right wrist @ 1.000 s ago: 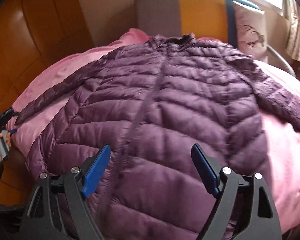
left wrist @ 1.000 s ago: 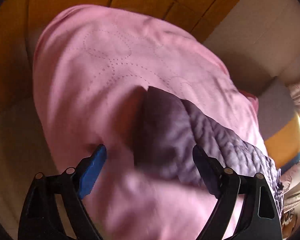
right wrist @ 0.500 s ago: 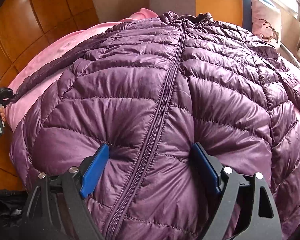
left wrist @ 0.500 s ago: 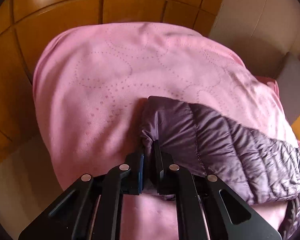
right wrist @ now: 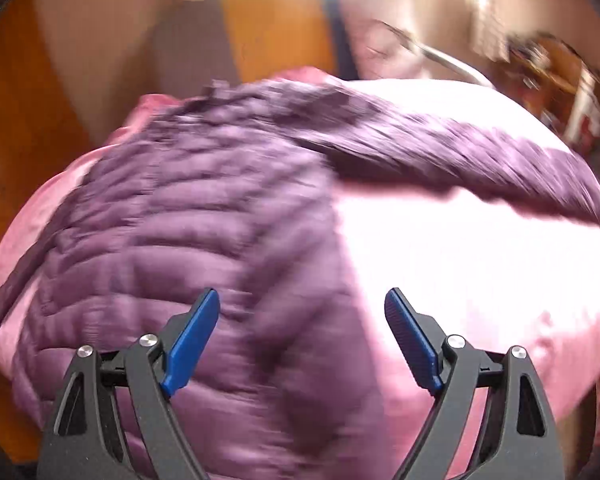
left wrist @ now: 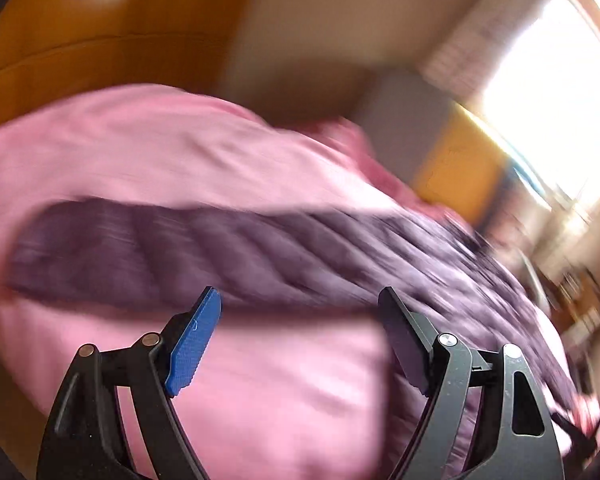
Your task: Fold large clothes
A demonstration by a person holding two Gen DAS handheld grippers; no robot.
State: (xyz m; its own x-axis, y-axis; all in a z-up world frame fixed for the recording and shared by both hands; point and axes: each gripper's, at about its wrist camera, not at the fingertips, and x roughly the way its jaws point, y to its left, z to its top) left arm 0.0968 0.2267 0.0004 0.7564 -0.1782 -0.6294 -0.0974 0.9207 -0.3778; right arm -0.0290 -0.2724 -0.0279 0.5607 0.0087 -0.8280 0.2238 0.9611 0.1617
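Released from its pinch on the cuff, the left gripper (left wrist: 300, 336) has just been opening and stands spread, nothing between its jaws. Its sleeve (left wrist: 148, 256) runs from frame left toward the right. The right gripper (right wrist: 302, 336), also spread and empty, hovers over the jacket (right wrist: 172, 216) on the pink bedspread (right wrist: 480, 280); the other sleeve (right wrist: 460, 156) slants toward the right edge.

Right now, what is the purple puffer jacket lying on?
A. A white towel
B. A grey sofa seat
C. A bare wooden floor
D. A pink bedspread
D: the purple puffer jacket is spread out over a pink bedspread, which shows around its body and under both sleeves in both wrist views.
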